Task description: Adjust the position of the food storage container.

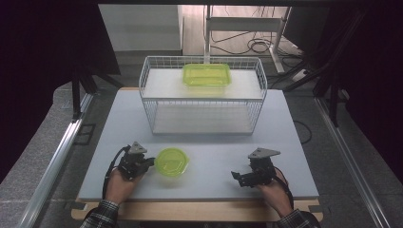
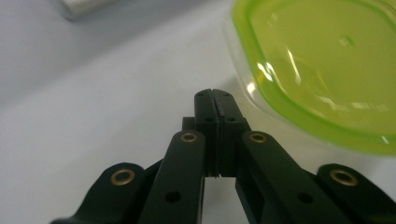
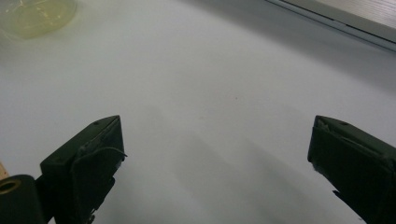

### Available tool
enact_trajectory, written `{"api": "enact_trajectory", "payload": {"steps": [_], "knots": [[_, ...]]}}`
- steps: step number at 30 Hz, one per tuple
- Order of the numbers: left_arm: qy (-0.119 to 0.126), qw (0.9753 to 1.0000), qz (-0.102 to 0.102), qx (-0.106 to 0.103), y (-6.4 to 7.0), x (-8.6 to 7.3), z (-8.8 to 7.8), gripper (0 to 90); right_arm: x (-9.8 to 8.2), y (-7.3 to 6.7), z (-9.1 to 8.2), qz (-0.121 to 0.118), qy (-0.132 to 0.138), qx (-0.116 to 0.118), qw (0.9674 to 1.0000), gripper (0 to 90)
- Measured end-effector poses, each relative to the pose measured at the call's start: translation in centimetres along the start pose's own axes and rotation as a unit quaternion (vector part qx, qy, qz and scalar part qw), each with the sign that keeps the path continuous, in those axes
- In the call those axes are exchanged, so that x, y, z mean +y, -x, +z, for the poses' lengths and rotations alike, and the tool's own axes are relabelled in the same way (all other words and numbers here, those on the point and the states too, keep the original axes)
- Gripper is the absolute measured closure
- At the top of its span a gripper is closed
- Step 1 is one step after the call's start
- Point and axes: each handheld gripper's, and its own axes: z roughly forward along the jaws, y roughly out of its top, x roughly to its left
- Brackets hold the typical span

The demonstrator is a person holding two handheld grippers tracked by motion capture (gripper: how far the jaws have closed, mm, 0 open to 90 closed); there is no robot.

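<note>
A round green lid (image 1: 171, 162) lies flat on the grey table top (image 1: 209, 142) near its front left. My left gripper (image 1: 151, 163) sits just left of the lid, its jaws pressed together with nothing between them; in the left gripper view the closed tips (image 2: 213, 97) stand close beside the lid's clear rim (image 2: 299, 65), and I cannot tell whether they touch it. My right gripper (image 1: 236, 177) rests low over the table at the front right, jaws wide apart and empty (image 3: 215, 144). A green rectangular container (image 1: 206, 74) sits on the top shelf of a white wire rack (image 1: 202, 95).
The wire rack stands across the back middle of the table, its lower shelf bare. A metal rail (image 1: 57, 161) runs along the left side and another (image 1: 351, 161) along the right. The lid shows faintly at the right gripper view's top left (image 3: 37, 16).
</note>
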Motion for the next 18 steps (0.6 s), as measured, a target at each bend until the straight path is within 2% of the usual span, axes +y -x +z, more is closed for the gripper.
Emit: {"api": "enact_trajectory", "payload": {"steps": [2,11,18], "knots": [[-0.003,0.9998,0.005,-0.017,0.3,-0.2,0.1,90.0,0.0,0.0,0.0,-0.001,0.000,-0.001,1.0000,3.7],[-0.018,0.9989,0.019,-0.040,1.1,-0.2,0.6,89.9,-0.1,0.0,0.0,-0.003,0.002,-0.002,1.0000,3.6],[-0.024,0.9969,0.039,-0.064,2.7,0.2,1.1,89.9,-0.1,0.1,0.0,-0.001,0.003,-0.001,1.0000,3.6]]}}
